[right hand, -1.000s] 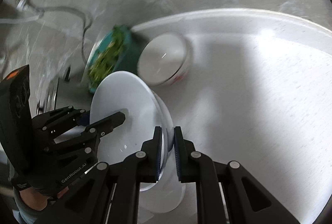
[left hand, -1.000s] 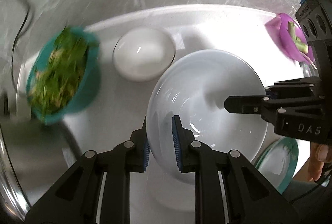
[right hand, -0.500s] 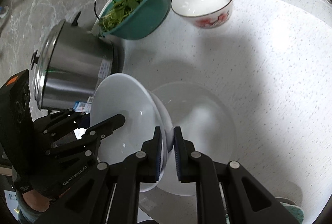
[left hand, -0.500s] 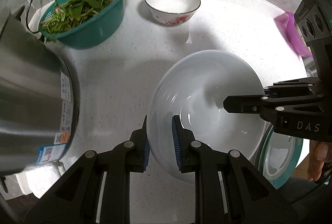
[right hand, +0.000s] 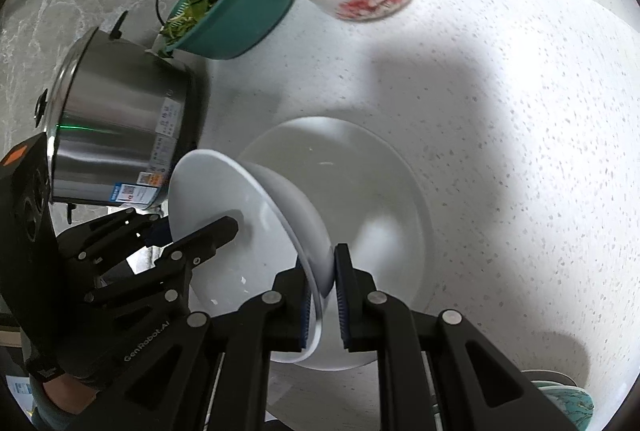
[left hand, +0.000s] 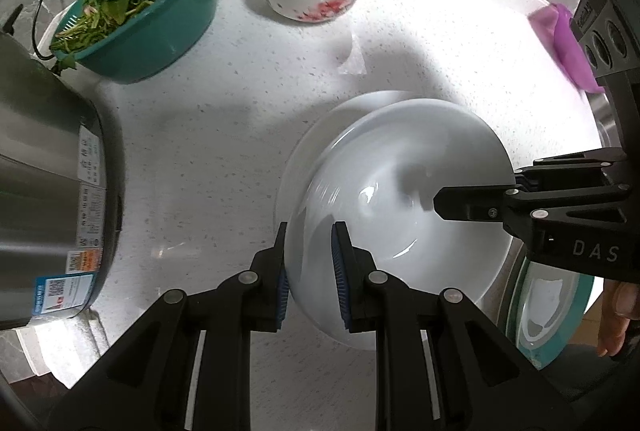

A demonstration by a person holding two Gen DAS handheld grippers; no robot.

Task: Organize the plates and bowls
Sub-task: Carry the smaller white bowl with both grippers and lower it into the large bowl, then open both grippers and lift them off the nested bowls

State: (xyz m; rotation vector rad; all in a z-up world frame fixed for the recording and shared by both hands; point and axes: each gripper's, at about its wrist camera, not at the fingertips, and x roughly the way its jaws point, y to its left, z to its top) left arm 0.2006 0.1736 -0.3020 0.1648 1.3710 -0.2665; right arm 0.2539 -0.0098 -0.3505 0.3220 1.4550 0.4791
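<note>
Left gripper (left hand: 308,269) and right gripper (right hand: 322,295): jaws clamped on opposite rims of one white bowl (left hand: 400,199). Bowl is tilted above a white plate (right hand: 380,167) on the bench (right hand: 500,111).

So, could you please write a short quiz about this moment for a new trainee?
1. True or false: both the left gripper and the right gripper are shut on the rim of the same white bowl.
2. What lies on the counter directly below the held bowl?
A. a white plate
B. a purple cloth
C. a knife
3. Fill in: the teal colander holds green ____.

Key: 1 true; 2 A, the white plate; 3 leaves.
</note>
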